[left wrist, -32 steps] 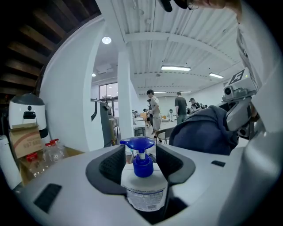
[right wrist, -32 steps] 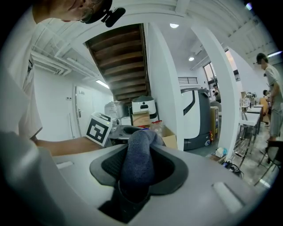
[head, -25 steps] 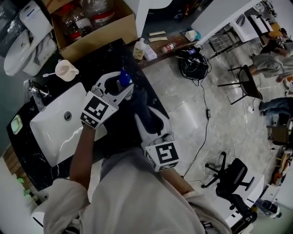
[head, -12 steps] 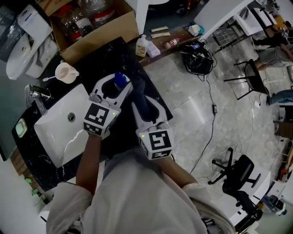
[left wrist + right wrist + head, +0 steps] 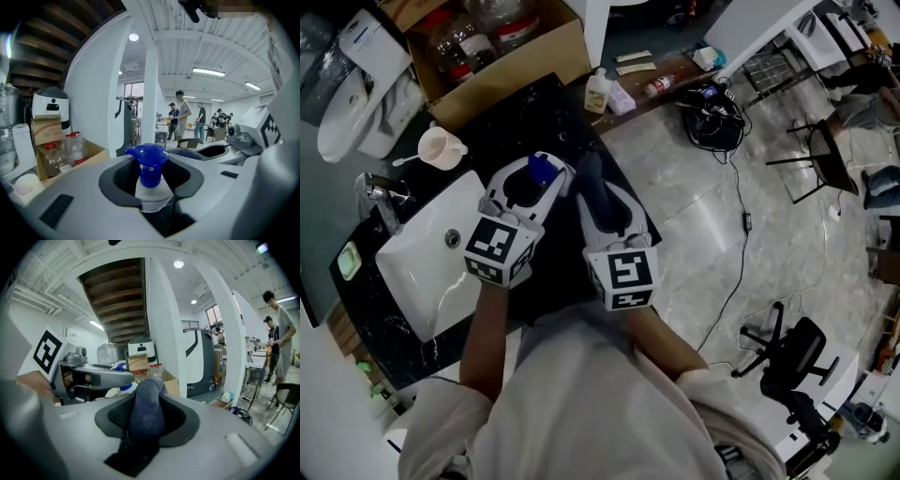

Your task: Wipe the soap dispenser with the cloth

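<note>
A black counter (image 5: 517,129) holds a white sink (image 5: 412,281) with a tap (image 5: 377,202) at its far side and a pale cup (image 5: 441,146) beyond it. A cardboard box (image 5: 514,79) of bottles stands at the counter's back edge. To the right lies grey floor (image 5: 703,211) with a tangle of cables (image 5: 712,101) and a black chair (image 5: 789,364). The gripper views show an open room with white columns, ceiling lights and people (image 5: 185,117) standing far off. The left gripper (image 5: 532,176) has its jaws partly apart and clamped on the body of the dispenser (image 5: 150,183), held over the counter just right of the sink. The dispenser stands about upright, long axis vertical, with the blue pump on top. Its nozzle points to the left in the left gripper view. The right gripper (image 5: 602,199), just beside the left one, has its jaws pinched narrowly on the dark blue-grey cloth (image 5: 146,413). The cloth is bunched into a roll whose length runs forward along the jaws. Its free end is near the dispenser, and I cannot tell whether they touch.
</note>
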